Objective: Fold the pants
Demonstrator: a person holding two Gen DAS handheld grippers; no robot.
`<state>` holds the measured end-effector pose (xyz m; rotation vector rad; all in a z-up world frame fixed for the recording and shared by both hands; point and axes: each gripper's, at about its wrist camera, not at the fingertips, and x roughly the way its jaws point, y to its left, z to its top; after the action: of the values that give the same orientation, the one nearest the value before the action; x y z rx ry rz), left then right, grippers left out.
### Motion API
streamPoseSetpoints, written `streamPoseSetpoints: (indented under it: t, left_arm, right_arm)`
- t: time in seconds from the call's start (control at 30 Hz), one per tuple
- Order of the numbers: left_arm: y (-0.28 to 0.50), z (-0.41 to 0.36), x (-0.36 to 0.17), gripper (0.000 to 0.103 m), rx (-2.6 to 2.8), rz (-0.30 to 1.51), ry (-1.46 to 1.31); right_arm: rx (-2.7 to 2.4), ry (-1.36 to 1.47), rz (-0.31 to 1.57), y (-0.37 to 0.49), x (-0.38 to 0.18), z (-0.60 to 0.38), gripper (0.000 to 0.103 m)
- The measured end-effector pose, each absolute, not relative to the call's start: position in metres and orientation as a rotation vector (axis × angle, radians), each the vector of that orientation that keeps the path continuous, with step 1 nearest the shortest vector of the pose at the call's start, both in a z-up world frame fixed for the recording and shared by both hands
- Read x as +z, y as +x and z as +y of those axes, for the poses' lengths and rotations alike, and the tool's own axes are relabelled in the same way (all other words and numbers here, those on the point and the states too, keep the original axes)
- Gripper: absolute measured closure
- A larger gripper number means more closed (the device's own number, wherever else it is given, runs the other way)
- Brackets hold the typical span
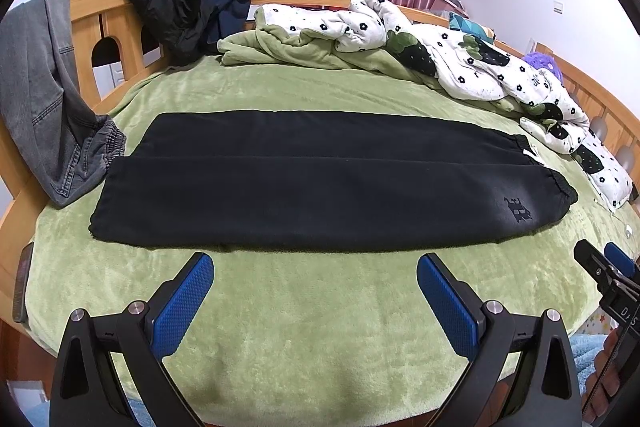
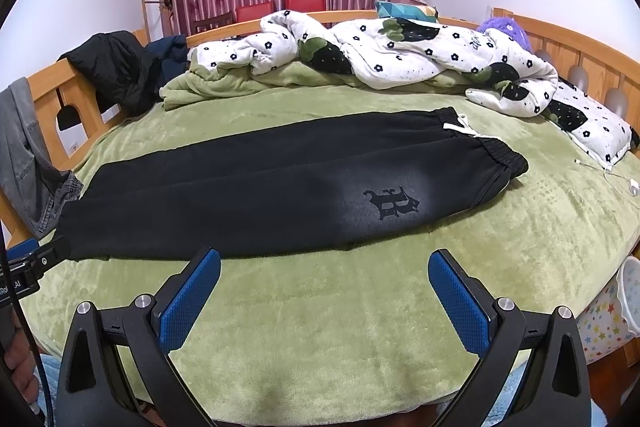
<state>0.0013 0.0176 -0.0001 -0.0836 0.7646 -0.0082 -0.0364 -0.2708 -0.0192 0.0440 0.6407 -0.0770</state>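
Black pants (image 1: 312, 183) lie flat across the green bed cover (image 1: 320, 327), one leg laid over the other, waistband and white drawstring (image 2: 466, 127) to the right, cuffs to the left. An embroidered logo (image 2: 392, 207) shows near the waist. My left gripper (image 1: 315, 263) hangs open just short of the pants' near edge, nothing between its blue pads. My right gripper (image 2: 324, 259) is open too, near the front edge below the logo. Each gripper shows at the edge of the other's view: the right gripper (image 1: 608, 267) and the left gripper (image 2: 36, 259).
A crumpled white flowered quilt (image 1: 460, 59) and a green blanket lie along the far side. Grey jeans (image 1: 44, 99) and a black jacket (image 1: 168, 15) hang over the wooden bed frame (image 1: 104, 23) at the left. A white charger cable (image 2: 612, 179) lies at the right.
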Motion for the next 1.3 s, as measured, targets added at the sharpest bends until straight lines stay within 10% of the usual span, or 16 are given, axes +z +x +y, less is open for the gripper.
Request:
streamPoseSetpoints:
  t: [0.83,1.3]
  left_arm:
    - [0.011,0.026,-0.001,0.002,-0.004,0.755,-0.114]
    - [0.055,0.097,-0.056,0.011,0.039,0.82,-0.341]
  right_arm:
    - [-0.055,-0.014,0.654,-0.026,-0.016,-0.264,0.003]
    - [-0.029,-0.007,0.707,0.05,-0.027,-0.32,0.027]
